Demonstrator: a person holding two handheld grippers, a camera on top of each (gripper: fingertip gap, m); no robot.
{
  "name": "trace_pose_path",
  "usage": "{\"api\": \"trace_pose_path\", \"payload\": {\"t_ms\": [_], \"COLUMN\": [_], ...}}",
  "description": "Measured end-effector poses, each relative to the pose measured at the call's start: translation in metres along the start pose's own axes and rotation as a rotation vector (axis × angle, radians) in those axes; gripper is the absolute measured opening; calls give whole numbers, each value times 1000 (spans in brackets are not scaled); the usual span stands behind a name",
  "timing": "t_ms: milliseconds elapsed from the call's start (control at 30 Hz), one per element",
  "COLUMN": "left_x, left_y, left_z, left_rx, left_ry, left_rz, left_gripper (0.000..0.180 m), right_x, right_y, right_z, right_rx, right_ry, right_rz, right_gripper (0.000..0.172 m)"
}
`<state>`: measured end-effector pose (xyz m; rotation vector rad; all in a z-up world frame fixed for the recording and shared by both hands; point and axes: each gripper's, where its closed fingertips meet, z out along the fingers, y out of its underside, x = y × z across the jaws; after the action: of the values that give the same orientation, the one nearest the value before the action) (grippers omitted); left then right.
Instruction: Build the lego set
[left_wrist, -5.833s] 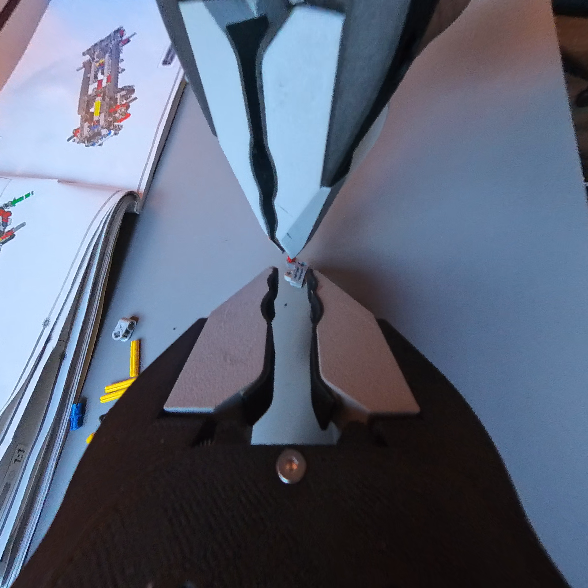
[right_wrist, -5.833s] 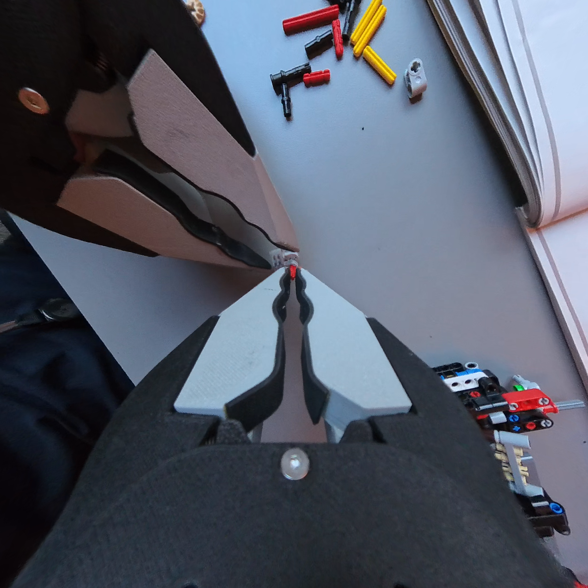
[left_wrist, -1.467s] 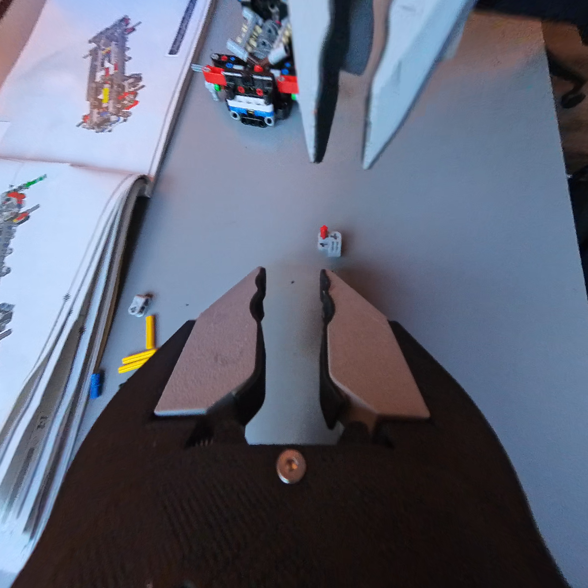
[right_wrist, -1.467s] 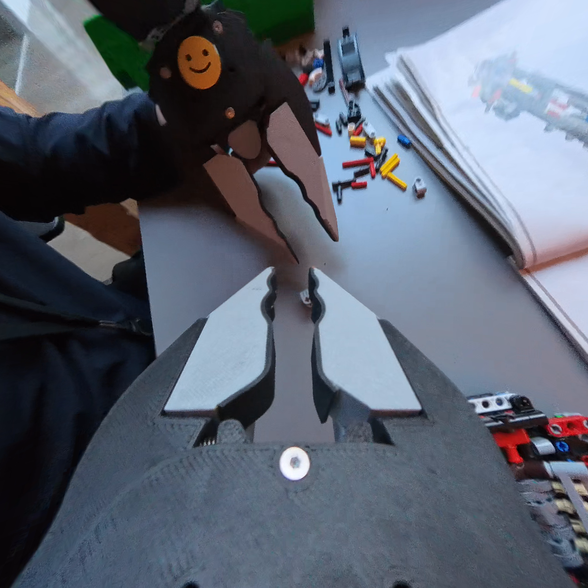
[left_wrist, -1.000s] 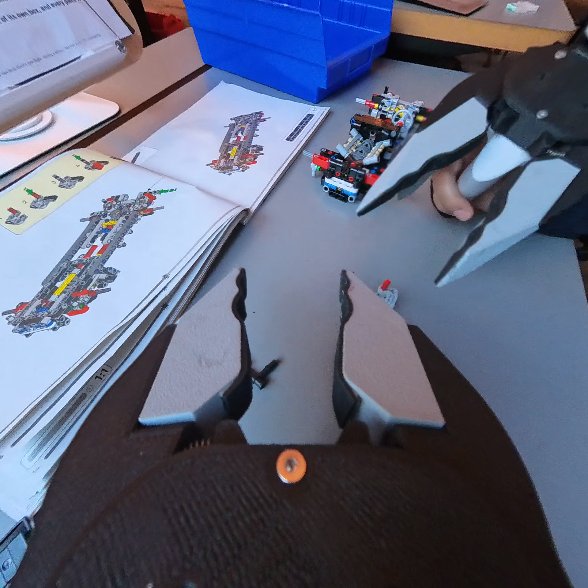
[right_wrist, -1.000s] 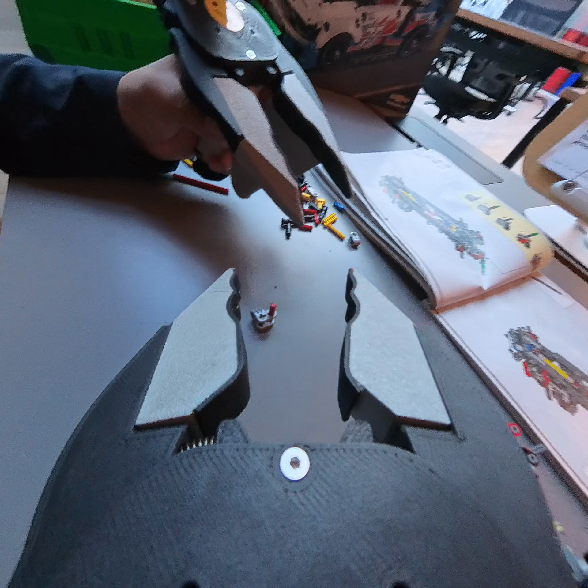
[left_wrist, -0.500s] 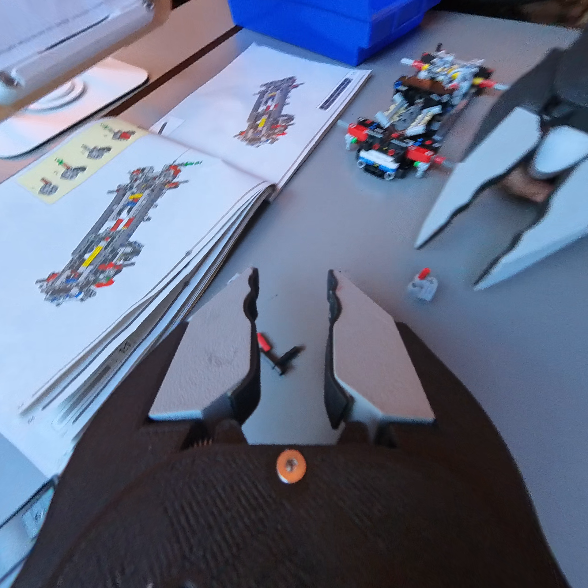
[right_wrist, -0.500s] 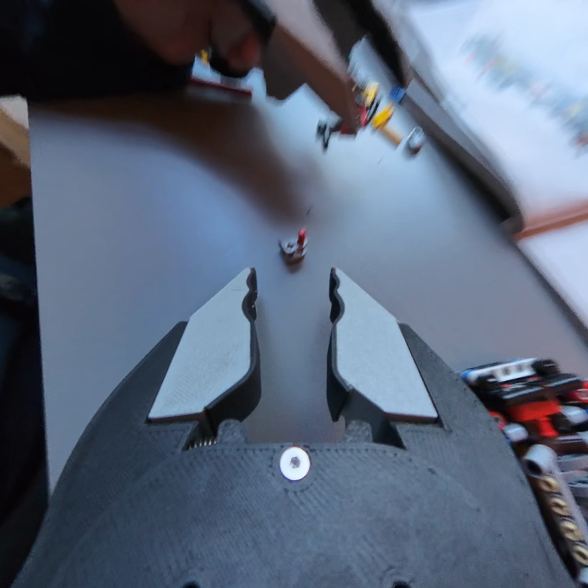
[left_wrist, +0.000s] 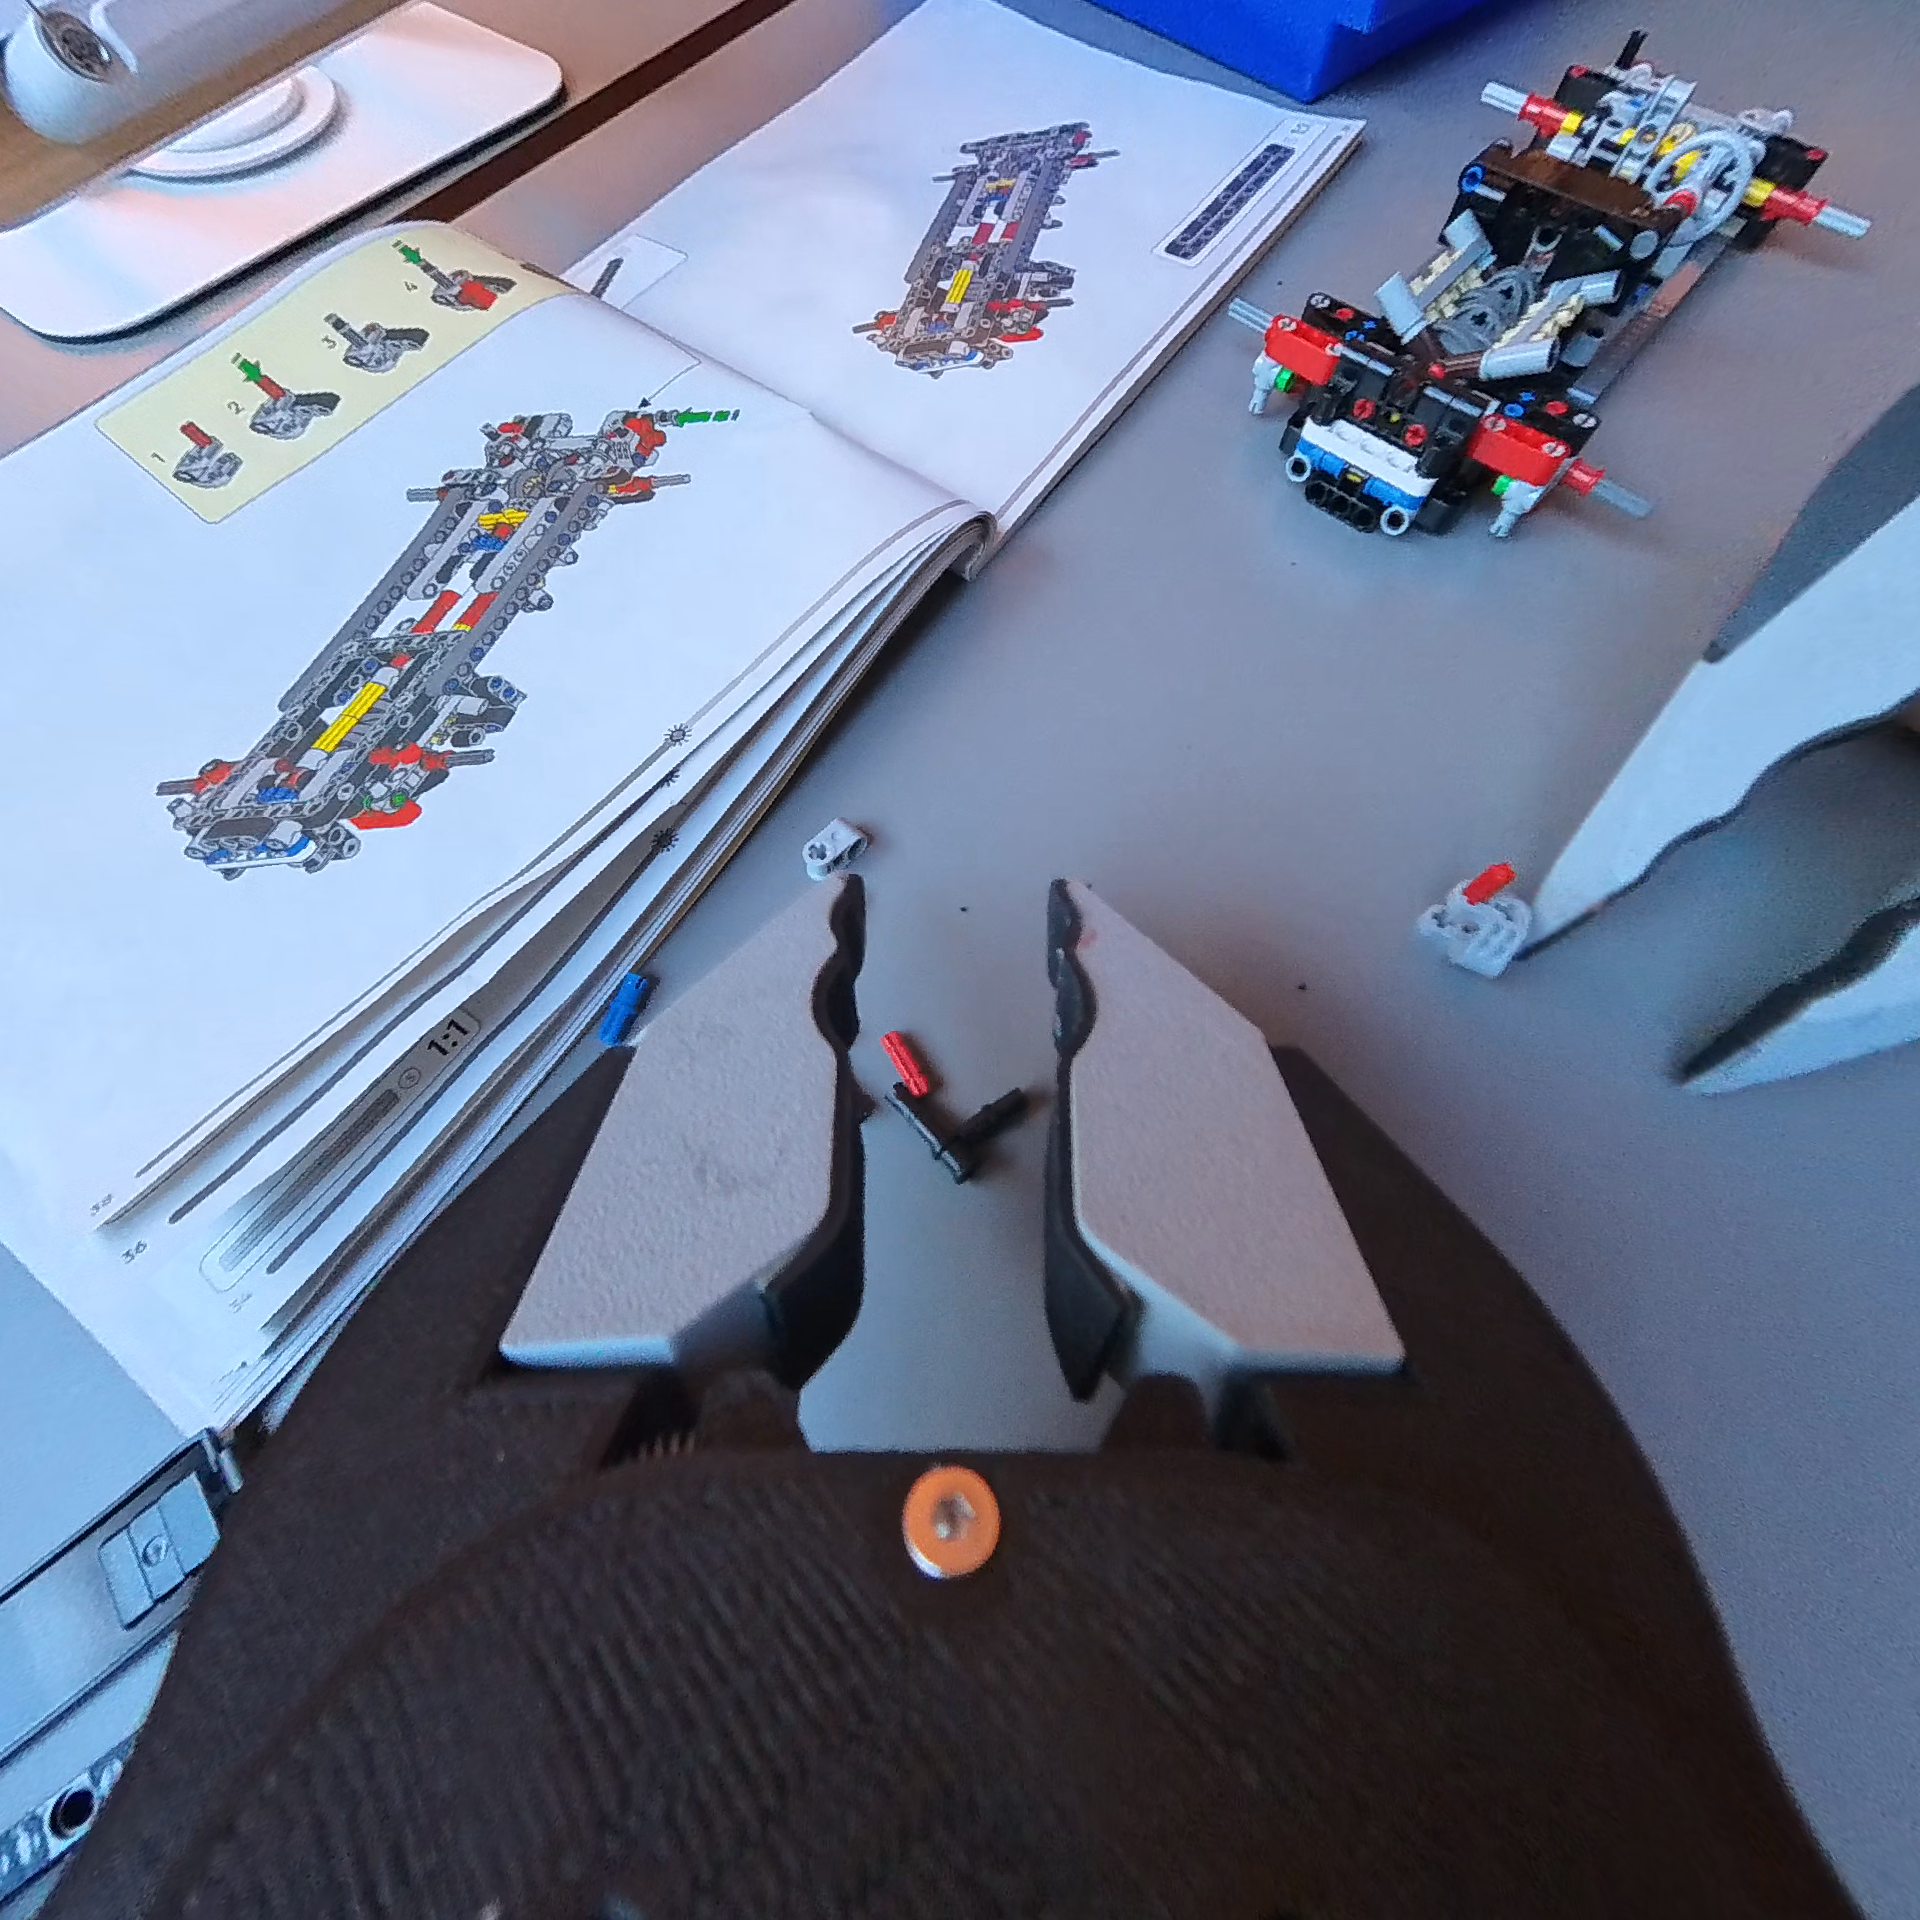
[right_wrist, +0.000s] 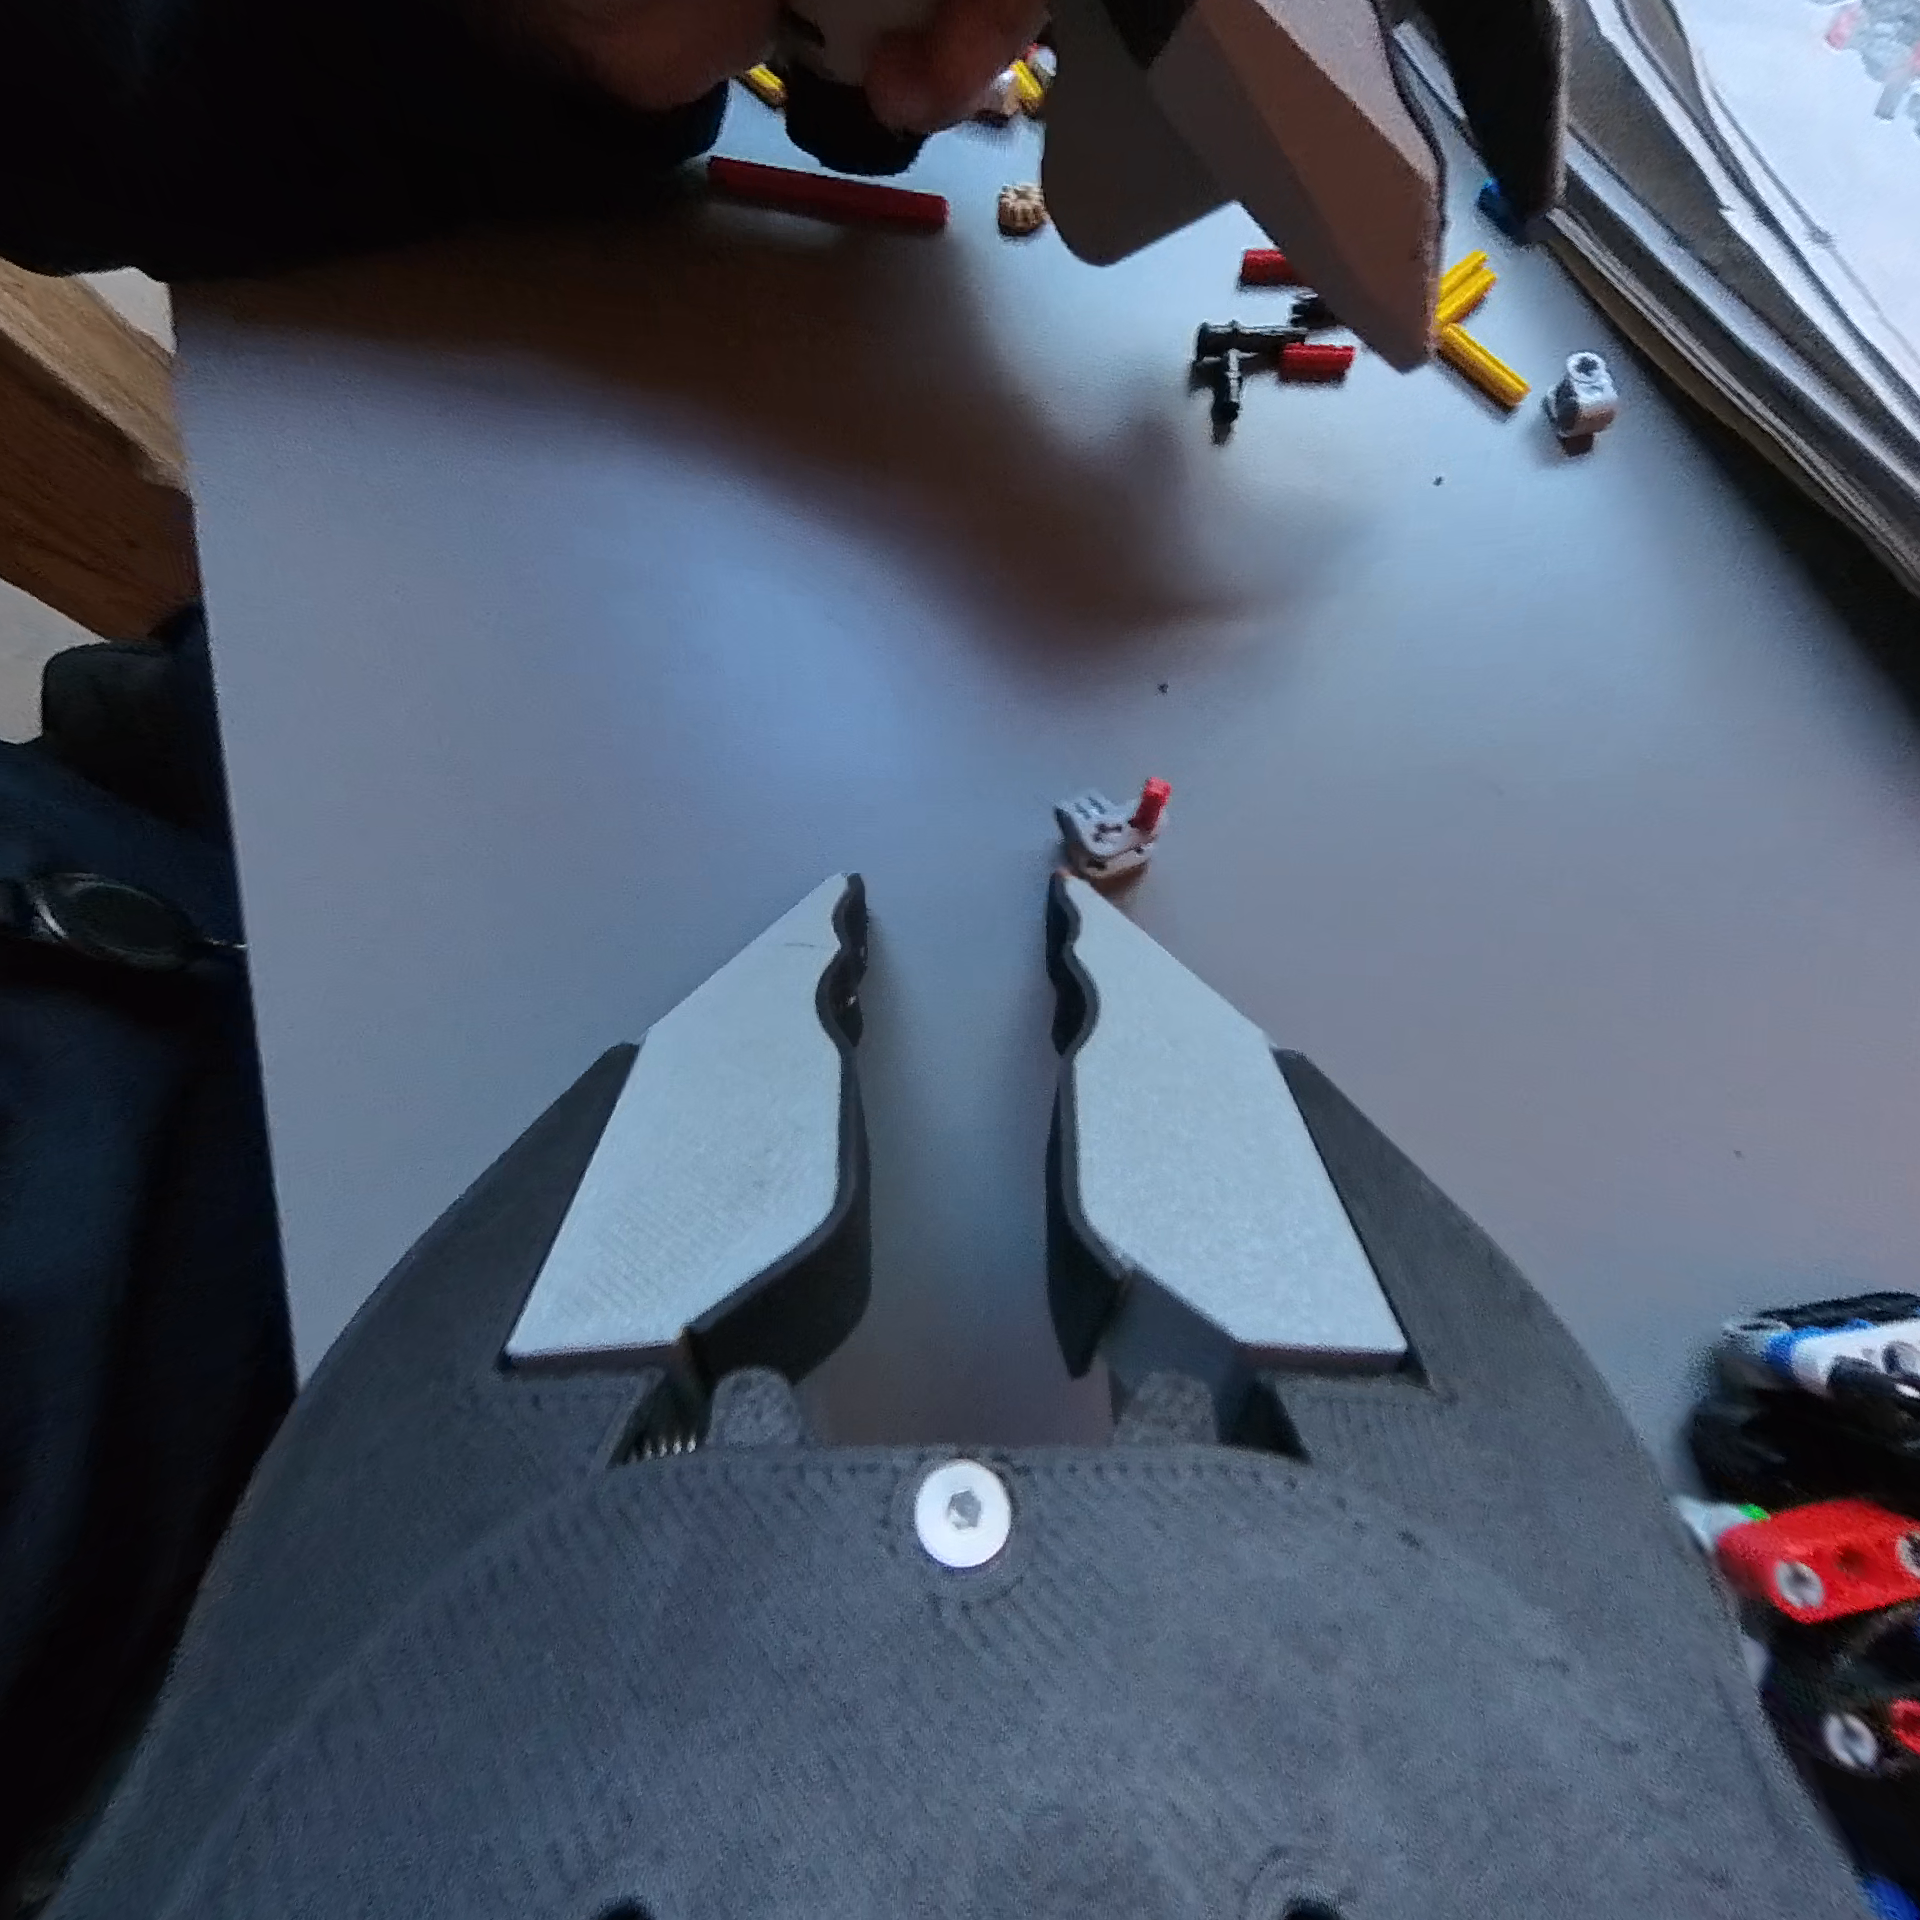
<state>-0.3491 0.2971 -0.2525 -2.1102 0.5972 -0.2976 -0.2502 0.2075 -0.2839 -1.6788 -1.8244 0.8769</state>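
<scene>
A small grey connector with a red pin (right_wrist: 1112, 826) lies loose on the grey table (right_wrist: 623, 623). My right gripper (right_wrist: 954, 894) is open and empty, and its right fingertip is just short of that piece. The piece also shows in the left wrist view (left_wrist: 1475, 920), beside a right gripper finger (left_wrist: 1714, 810). My left gripper (left_wrist: 954, 891) is open and empty. It hovers over a loose red pin (left_wrist: 904, 1062) and a black pin piece (left_wrist: 951, 1127). A grey connector (left_wrist: 834, 842) lies by its left fingertip.
An open instruction booklet (left_wrist: 520, 520) lies left, with a part-built model chassis (left_wrist: 1507, 312) behind. Loose pieces lie near the left gripper (right_wrist: 1299, 156): a red axle (right_wrist: 826, 192), yellow axles (right_wrist: 1475, 322) and a blue pin (left_wrist: 623, 1006). A person's sleeve (right_wrist: 312, 104) is at the top left. The grey connector (left_wrist: 834, 842) sits 4 cm or so from the ends of my left fingers. It is also in sight in the right wrist view (right_wrist: 1597, 379).
The grey piece with the red pin, held between both grippers several seconds ago, now lies free. Both jaws narrowed over the last second. The left gripper moved over the loose pins.
</scene>
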Motion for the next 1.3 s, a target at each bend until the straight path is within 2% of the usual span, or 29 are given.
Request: {"api": "trace_pose_path", "payload": {"t_ms": [167, 267, 467, 967, 1067, 1167, 1233, 1300], "left_x": [-1, -2, 0, 2, -6, -45, -63, -71], "left_y": [1, 1, 3, 0, -7, -10, -16, -16], "left_z": [1, 1, 2, 2, -6, -31, -51, -64], "left_rx": [-4, -4, -12, -3, 29, 24, 74, 123], "left_ry": [-6, -6, 0, -11, -58, -245, -311, -299], "left_rz": [3, -1, -1, 32, 48, 68, 24, -53], "left_gripper": [33, 33, 33, 25, 22, 21, 21, 23], "right_x": [-14, -10, 2, -5, -6, -5, -3, -1], "right_y": [-3, 0, 4, -5, -7, -12, -15, -18], "right_z": [3, 0, -11, -20, -21, -23, -25, -28], "right_rx": [1, 0, 28, 103, 112, 146, 173, 200], "right_ry": [-57, -38, -19, -183, -188, -175, -167, -157], "right_rz": [-26, -23, 38, 128, 112, 86, 83, 80], "right_gripper": [36, 28, 30, 29, 29, 28, 29, 30]}}
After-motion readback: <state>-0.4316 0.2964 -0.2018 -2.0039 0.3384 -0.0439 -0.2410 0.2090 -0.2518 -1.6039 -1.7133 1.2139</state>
